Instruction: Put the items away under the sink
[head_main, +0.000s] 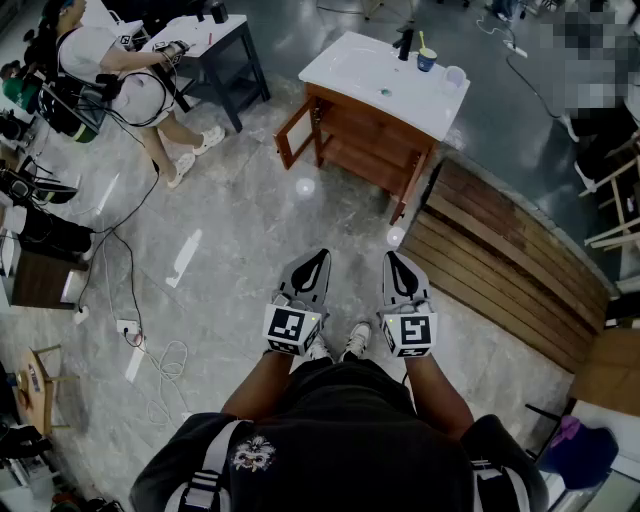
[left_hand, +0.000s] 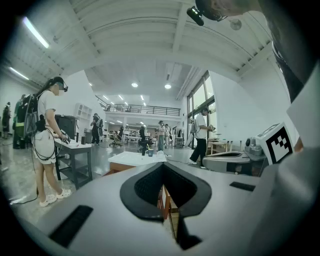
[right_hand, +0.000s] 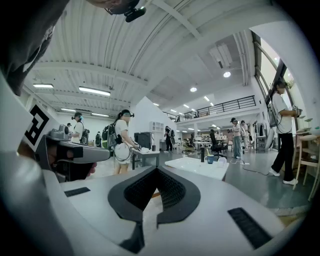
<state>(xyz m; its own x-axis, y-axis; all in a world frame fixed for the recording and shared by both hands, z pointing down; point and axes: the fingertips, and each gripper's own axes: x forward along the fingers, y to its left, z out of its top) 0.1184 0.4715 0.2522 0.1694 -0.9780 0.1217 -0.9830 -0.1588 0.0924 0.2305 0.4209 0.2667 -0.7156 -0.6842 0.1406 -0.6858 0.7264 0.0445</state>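
You are carrying the left gripper (head_main: 318, 256) and right gripper (head_main: 393, 258) clenched, empty, side by side. The sink cabinet (head_main: 350, 62) is standing well ahead, slightly right, nearer the right gripper, the blue cup (head_main: 427, 61) and black bottle (head_main: 404, 44) sitting on top

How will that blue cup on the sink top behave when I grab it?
The blue cup looks small and rigid, so it is probably light. A thin stick leans loose inside it, so tilting may spill it.
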